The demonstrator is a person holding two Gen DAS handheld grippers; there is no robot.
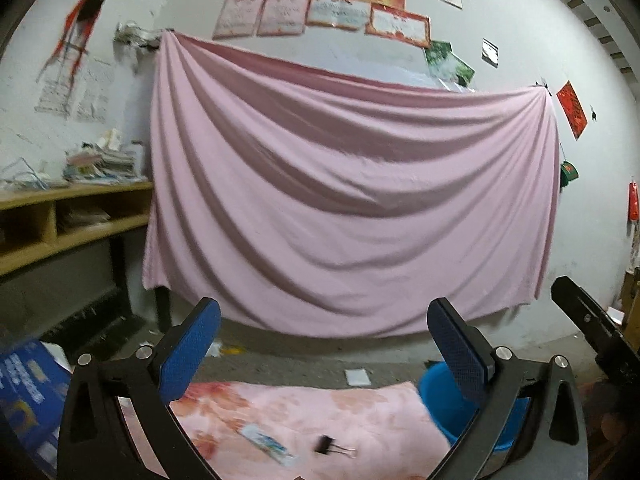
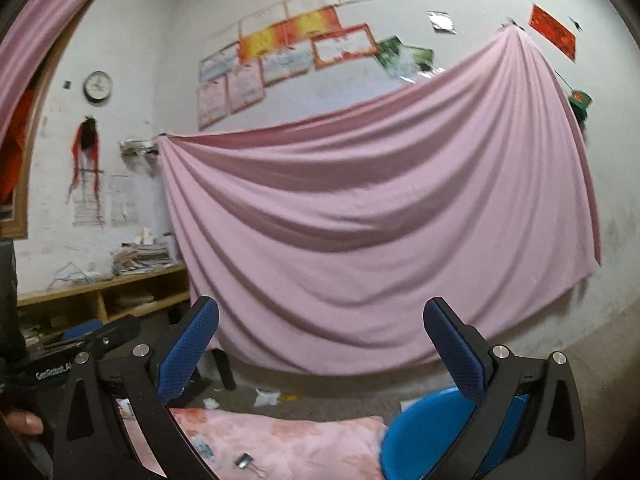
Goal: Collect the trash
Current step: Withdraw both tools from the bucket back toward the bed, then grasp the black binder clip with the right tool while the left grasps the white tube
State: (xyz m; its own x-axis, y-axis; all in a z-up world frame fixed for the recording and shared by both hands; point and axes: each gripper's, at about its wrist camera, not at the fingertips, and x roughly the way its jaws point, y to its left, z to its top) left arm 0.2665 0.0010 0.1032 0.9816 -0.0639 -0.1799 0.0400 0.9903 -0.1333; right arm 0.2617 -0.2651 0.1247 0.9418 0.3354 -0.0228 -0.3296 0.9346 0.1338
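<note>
wrapper [image 1: 267, 445] | on pink cloth [image 1: 360, 404] | below open left hand-held gripper [image 1: 324, 344]

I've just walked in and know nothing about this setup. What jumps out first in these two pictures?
The big pink sheet pinned across the white wall fills most of both views, with a cluster of certificates above it. Low down, a blue bucket stands at the right end of a pink floral cloth, where a black binder clip and a small wrapper lie. Both the left gripper and right gripper are open and empty.

Cluttered home room, wall certificates [image 1: 332, 4], clock [image 2: 97, 86], paper-stacked shelf [image 1: 80, 200]
</note>
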